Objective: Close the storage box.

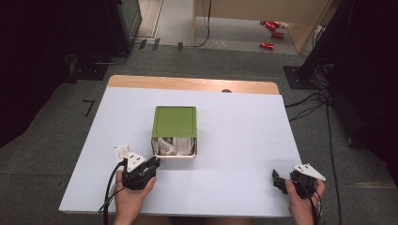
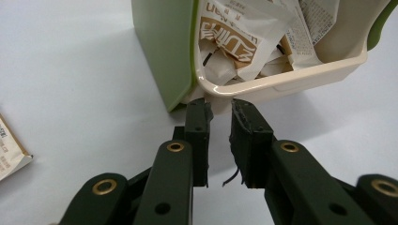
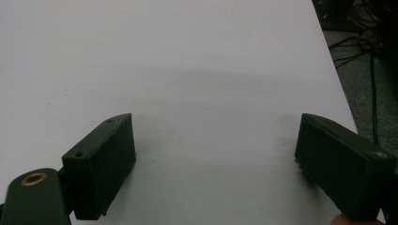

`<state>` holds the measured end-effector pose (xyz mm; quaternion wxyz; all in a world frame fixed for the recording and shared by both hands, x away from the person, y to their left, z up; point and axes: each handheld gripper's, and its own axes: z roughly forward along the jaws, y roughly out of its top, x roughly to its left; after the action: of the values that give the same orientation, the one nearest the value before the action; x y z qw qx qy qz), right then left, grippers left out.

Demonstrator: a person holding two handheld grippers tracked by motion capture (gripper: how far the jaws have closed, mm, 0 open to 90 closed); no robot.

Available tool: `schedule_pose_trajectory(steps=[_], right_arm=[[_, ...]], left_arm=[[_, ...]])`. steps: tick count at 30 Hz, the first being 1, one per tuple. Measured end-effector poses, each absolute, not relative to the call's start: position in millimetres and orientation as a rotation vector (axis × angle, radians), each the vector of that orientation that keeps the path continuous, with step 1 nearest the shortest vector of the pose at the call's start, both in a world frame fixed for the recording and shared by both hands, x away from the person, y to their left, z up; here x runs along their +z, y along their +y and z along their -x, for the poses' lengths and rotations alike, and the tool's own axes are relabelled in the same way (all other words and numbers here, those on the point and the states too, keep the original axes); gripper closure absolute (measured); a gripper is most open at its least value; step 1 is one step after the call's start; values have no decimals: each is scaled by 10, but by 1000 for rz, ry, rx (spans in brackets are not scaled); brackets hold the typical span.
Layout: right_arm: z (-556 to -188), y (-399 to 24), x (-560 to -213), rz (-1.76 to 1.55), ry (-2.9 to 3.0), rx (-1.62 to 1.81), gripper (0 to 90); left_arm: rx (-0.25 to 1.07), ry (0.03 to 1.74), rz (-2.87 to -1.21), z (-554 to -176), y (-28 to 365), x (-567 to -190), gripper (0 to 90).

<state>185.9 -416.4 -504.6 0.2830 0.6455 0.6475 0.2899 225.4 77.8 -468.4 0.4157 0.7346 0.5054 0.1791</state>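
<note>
From the high view, a green box (image 1: pixel 174 130) lies on its side near the middle of the white worktop (image 1: pixel 244 136). Its open end faces the near edge, and paper packets (image 1: pixel 173 145) show inside it. The left tool (image 1: pixel 152 165) sits just in front of the box's near left corner, held in a hand (image 1: pixel 133 194). One loose packet (image 1: pixel 122 151) lies flat just left of that tool. The right tool (image 1: pixel 278 179) rests at the near right corner of the worktop, well apart from the box.

In the left gripper view, the left tool (image 2: pixel 219 110) has its jaws almost closed, with a thin gap between them and nothing in it. The tips are right at the cream rim (image 2: pixel 281 79) of the box. The packets (image 2: pixel 244 42) are piled just behind that rim. The loose packet (image 2: pixel 9 150) lies by the left edge.

In the right gripper view, the right tool (image 3: pixel 216 140) is wide open. Bare worktop (image 3: pixel 187 56) lies between its jaws.
</note>
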Motion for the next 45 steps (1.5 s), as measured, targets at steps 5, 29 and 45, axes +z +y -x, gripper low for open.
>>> schedule_pose_trajectory(steps=[5, 29, 45], right_arm=[[-1859, -4165, -5047, -1727, 1734, 776, 120], [-1859, -4164, -5047, -1727, 1734, 776, 120], [-1858, -4163, -5047, -1727, 1734, 776, 120]], left_arm=[[453, 1271, -1854, -2255, 772, -4710, 776], [453, 1270, -1882, -2174, 1115, -4625, 28], [529, 1346, -1844, -2160, 1551, -4620, 0]])
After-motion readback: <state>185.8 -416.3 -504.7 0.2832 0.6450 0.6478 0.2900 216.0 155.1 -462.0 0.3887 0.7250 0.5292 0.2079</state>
